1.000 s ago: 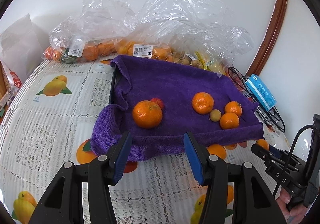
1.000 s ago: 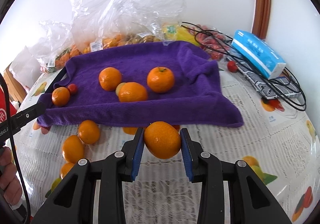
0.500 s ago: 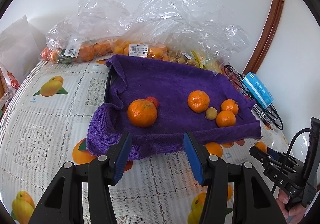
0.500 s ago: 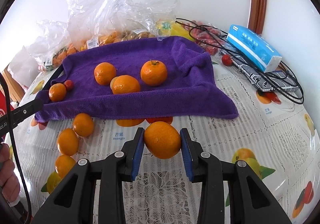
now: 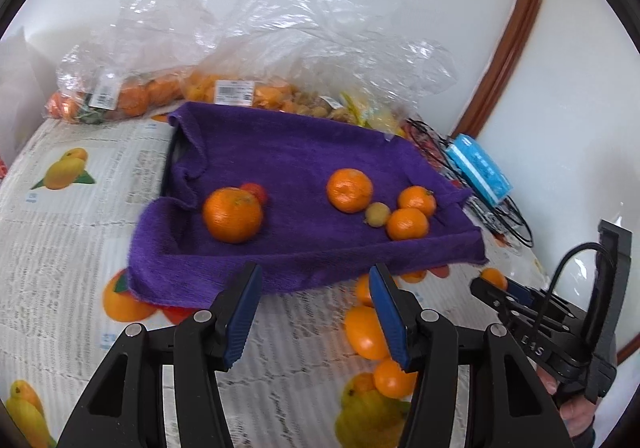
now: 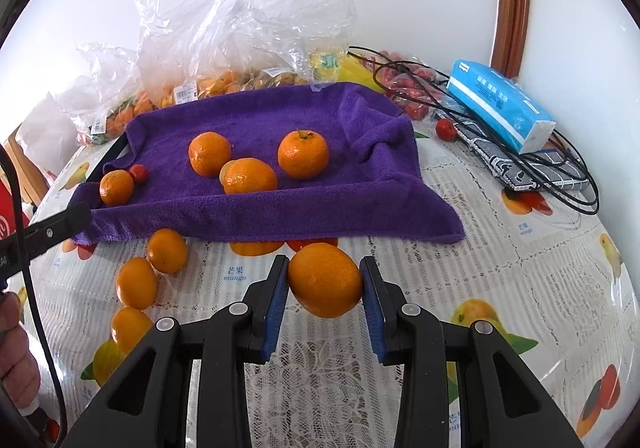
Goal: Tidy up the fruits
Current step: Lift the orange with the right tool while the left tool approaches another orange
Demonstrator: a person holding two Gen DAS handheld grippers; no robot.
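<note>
A: Purple towel (image 6: 256,215) spread on the table, rumpled at its corners, front edge hanging onto the cloth. Four oranges on it: one (image 6: 116,187) at the left with a small red fruit (image 6: 139,172) touching it, then three clustered in the middle.

B: And tucked among those three, a small yellowish fruit (image 5: 377,213), touching two of them.

A: Off the towel, three loose oranges (image 6: 136,283) in a curved row on the table, just before its left front corner.

B: One more orange (image 6: 325,280), oval, dimpled skin, is up off the table, pinched at both sides, just in front of the towel's edge.
</note>
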